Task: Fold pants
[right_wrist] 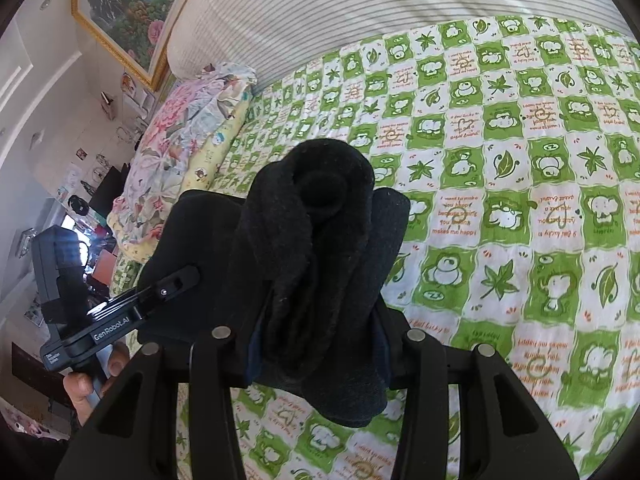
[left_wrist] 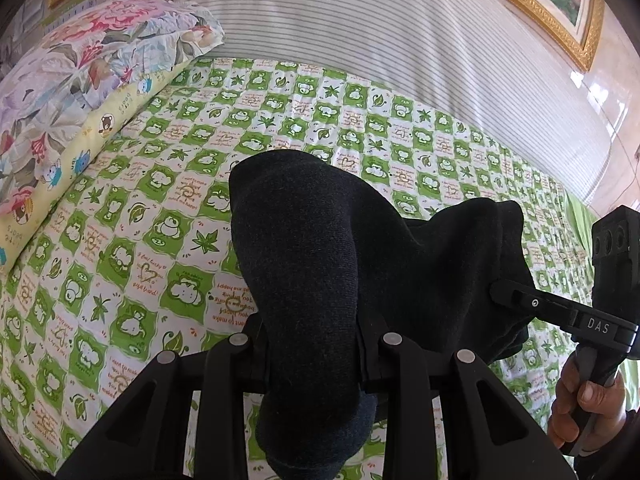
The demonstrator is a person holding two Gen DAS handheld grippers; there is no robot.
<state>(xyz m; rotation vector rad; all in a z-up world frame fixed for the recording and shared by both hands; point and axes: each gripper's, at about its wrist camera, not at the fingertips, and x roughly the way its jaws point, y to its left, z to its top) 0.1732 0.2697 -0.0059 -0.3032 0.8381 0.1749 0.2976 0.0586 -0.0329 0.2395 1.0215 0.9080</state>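
Left tongs (left_wrist: 312, 344) pinch bunched black pants (left_wrist: 320, 248), cloth hanging below fingers. Right tongs (right_wrist: 320, 344) likewise clamp thick fold of pants (right_wrist: 316, 248). Garment held between both, lifted above green checked bed sheet (left_wrist: 160, 240). Farther: floral pillow (left_wrist: 80, 80), striped headboard (left_wrist: 360, 20), gilt-framed painting (right_wrist: 128, 12).

Black pants (left_wrist: 320, 264). Green-and-white checked bed cover (left_wrist: 168, 208) with leaves, animals and orange lettering. Floral pillow (left_wrist: 72, 92) in pink, grey and pale yellow. Grey-and-white striped headboard (left_wrist: 360, 28). Gold picture frame (right_wrist: 116, 46). Black grippers.
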